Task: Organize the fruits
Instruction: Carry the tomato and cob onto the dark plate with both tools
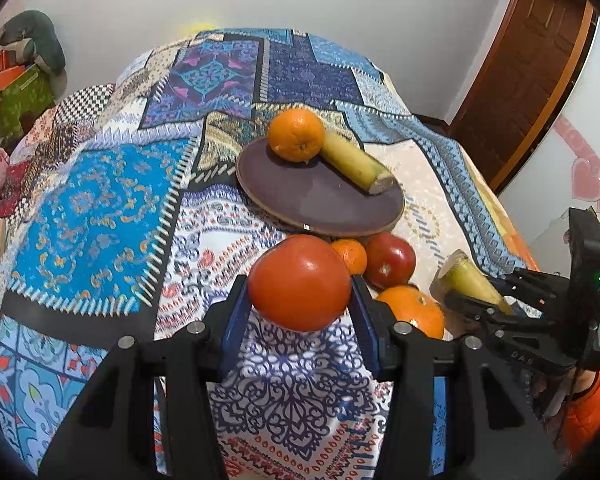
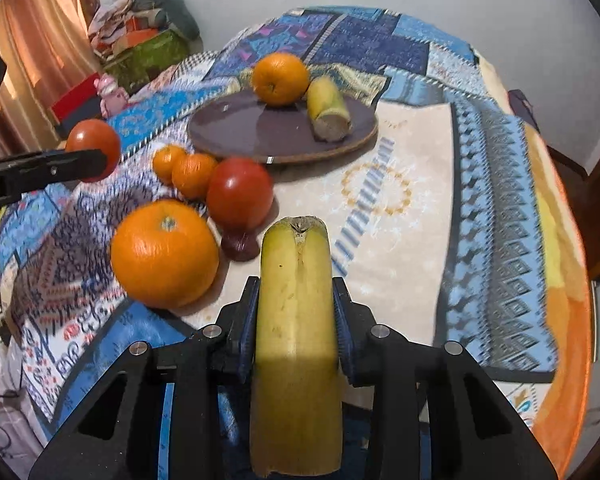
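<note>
Left claw (image 1: 300, 300) closed on a tomato (image 1: 299, 282), lifted above the patterned cloth (image 1: 100, 208). Right claw (image 2: 296, 308) closed on a banana piece (image 2: 296, 320), near right. Farther: dark plate (image 1: 320, 196) carrying an orange (image 1: 296, 140) and another banana piece (image 1: 358, 162). Loose fruits just near the plate.

My right gripper's (image 2: 296, 304) banana (image 2: 296, 320) runs off the bottom edge, its rear end unseen. My left tongs (image 2: 44, 170) cover part of the tomato (image 2: 94, 142) they hold. A small dark red thing (image 2: 240, 245), perhaps an onion, hides half behind the banana; the cloth (image 2: 500, 240) at right is smeared
</note>
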`<state>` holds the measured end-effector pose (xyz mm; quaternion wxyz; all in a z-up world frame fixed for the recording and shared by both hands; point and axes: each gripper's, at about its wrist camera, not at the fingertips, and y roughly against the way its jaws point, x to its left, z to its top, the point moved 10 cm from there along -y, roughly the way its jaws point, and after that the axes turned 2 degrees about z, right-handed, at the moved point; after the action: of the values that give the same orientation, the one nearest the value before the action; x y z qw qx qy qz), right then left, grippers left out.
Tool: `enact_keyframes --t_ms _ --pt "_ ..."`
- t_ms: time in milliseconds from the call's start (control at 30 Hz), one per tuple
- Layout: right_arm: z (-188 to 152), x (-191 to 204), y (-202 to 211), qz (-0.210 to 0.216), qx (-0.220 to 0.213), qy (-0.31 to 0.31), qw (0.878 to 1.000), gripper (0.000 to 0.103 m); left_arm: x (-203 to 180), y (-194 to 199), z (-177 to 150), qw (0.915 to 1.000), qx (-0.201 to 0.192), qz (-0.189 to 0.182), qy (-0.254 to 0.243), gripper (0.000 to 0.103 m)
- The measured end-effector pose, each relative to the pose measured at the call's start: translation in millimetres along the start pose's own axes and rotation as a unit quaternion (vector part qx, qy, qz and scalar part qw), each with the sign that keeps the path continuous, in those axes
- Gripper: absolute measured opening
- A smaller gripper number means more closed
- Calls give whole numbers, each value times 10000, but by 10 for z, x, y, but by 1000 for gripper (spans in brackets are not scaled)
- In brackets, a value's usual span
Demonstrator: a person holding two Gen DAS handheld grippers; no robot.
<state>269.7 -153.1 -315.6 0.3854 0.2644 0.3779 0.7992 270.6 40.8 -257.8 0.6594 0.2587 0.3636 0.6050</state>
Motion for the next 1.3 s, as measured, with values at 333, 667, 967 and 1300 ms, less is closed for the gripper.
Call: enact_keyframes --t_ms 333,667,967,1300 --pt "618 -38 134 -67 -547 167 9983 31 66 11 445 9995 -289 78 -40 48" --pt "1076 111 -154 101 -645 480 9967 31 123 -245 825 9992 -323 192 -155 48" --pt "1249 219 -600 251 -365 756 9962 31 184 -716 880 9995 21 243 -196 48" --pt "1283 180 -891 359 -103 808 9960 31 266 -1136 899 9989 379 216 -159 48"
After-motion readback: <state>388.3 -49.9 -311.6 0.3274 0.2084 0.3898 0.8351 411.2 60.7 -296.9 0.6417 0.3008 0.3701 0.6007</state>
